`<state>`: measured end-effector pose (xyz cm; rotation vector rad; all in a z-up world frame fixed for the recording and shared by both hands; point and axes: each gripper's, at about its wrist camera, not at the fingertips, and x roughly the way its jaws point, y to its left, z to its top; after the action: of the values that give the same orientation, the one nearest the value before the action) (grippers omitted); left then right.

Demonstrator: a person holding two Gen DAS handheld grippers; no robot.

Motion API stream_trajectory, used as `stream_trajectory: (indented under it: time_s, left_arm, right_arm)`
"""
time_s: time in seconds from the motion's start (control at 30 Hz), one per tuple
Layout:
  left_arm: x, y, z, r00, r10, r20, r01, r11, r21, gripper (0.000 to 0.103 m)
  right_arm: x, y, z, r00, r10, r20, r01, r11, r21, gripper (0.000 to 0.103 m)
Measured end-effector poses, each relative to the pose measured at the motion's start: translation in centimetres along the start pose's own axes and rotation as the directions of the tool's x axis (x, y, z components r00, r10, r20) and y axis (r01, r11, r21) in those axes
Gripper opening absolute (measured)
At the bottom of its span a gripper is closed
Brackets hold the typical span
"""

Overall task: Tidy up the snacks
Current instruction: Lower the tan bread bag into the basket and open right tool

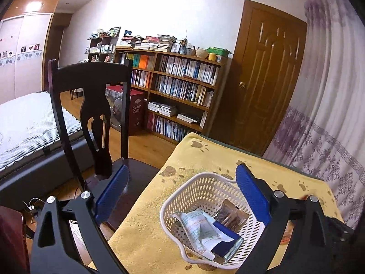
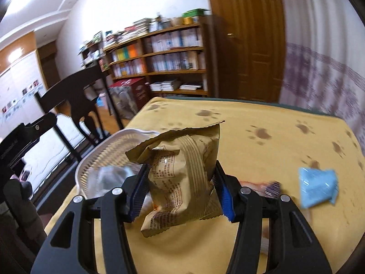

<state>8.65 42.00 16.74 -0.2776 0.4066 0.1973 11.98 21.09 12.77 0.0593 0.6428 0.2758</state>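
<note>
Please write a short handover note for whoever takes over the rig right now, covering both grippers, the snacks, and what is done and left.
Left gripper: open, empty, held above the white basket.
Right gripper: shut on a tan packet, lifted off the yellow cloth, just right of the basket.
Done: the basket holds at least three packets, a white-green one, a dark blue one and a brown one.
Left: drop the tan packet in the basket, then fetch the light blue packet lying on the cloth, and a reddish packet partly hidden behind the right gripper.
</note>
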Motion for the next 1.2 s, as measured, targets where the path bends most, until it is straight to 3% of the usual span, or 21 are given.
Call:
stream_trajectory:
  time_s: [0.2, 0.33, 1.2]
  left_arm:
    - [0.2, 0.4, 0.2, 1.0, 0.002, 0.004, -0.002, 1.0, -0.015, 0.1]
    - [0.2, 0.6, 0.2, 1.0, 0.006, 0.011, -0.006, 1.0, -0.025, 0.1]
    - [-0.1, 0.0, 0.0, 1.0, 0.01, 0.014, -0.01, 1.0, -0.007, 0.1]
  right_arm:
    - [3.8, 4.0, 1.1, 0.999, 0.007, -0.04, -0.009, 0.998, -0.062, 0.055]
    - [5.6, 4.6, 1.5, 0.999, -0.006, -0.05, 0.003, 0.998, -0.057, 0.06]
    - [2.9, 3.7, -1.0, 0.998, -0.01, -0.062, 0.008, 0.999, -0.035, 0.065]
